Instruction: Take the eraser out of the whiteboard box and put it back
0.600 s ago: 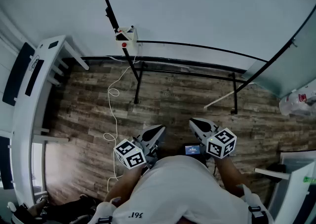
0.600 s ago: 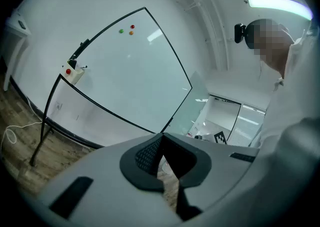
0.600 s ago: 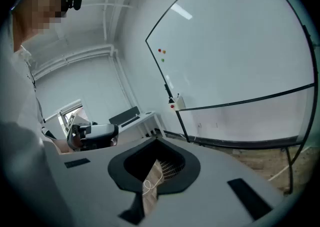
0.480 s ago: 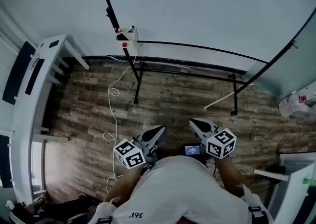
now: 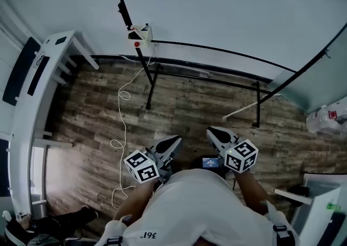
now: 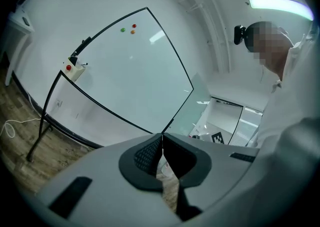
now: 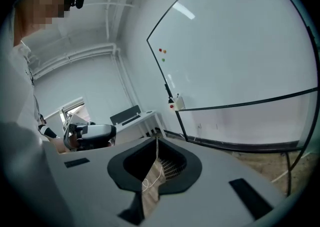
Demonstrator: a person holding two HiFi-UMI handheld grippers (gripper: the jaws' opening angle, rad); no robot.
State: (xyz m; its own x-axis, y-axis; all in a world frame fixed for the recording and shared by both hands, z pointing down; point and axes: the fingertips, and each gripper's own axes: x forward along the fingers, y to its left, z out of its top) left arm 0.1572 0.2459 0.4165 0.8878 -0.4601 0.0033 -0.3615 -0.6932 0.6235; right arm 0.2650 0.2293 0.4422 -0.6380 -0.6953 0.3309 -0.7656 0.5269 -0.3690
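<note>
A small white whiteboard box (image 5: 140, 34) with a red dot hangs on the left edge of the whiteboard (image 5: 227, 6); it also shows as the box (image 6: 75, 70) and the box (image 7: 176, 103) in the two gripper views. Something dark sits in it, but I cannot make out the eraser. My left gripper (image 5: 174, 142) and right gripper (image 5: 212, 132) are held close to my body over the wooden floor, well short of the board. The left gripper (image 6: 162, 138) is shut and empty, and so is the right gripper (image 7: 157, 141).
The whiteboard's black stand legs (image 5: 149, 93) rest on the plank floor, with a white cable (image 5: 123, 115) trailing beside them. A white desk (image 5: 38, 93) runs along the left. A plastic bag (image 5: 328, 117) and white furniture (image 5: 312, 207) are at the right. Another person's legs (image 5: 49, 226) are at lower left.
The head view has tipped slightly, so the box and board sit a little higher in the picture. Both grippers stay shut in the same place near my body.
</note>
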